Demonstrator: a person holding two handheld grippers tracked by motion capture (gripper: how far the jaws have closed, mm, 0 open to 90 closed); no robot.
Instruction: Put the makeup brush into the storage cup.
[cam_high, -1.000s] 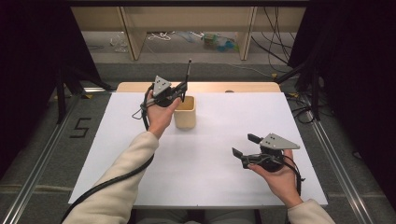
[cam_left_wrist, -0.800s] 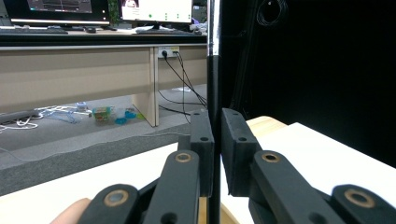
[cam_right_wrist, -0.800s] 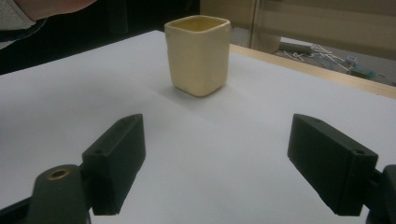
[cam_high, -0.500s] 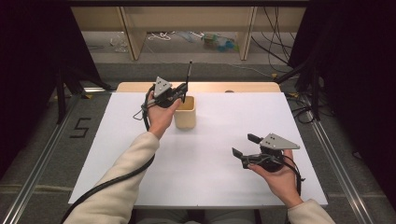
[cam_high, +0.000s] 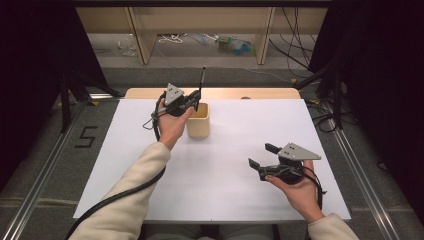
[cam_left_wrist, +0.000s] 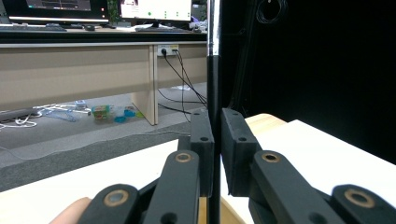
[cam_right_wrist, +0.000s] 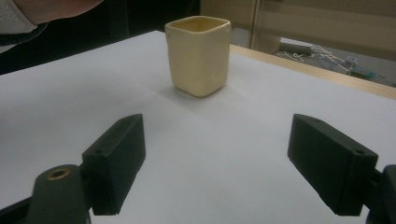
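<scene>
The left gripper has its two black jaws closed on a thin black rod with a silver upper section, probably a pen, which stands upright between the pads and runs out of the top of the left gripper view. In the high view the pen rises above the gripper, which hovers at the near-left rim of a small cream, square-mouthed ceramic cup; whether the pen's lower end is already inside the cup cannot be told. The cup stands upright on the white table sheet, toward its far edge. The right gripper rests well apart from the cup, nearer the person, jaws spread wide with nothing between them, pointed at the cup. The step in hand appears to be setting the pen into the cup. The next move likely calls for centring the tip over the opening, lowering it, then releasing without tipping the cup.
</scene>
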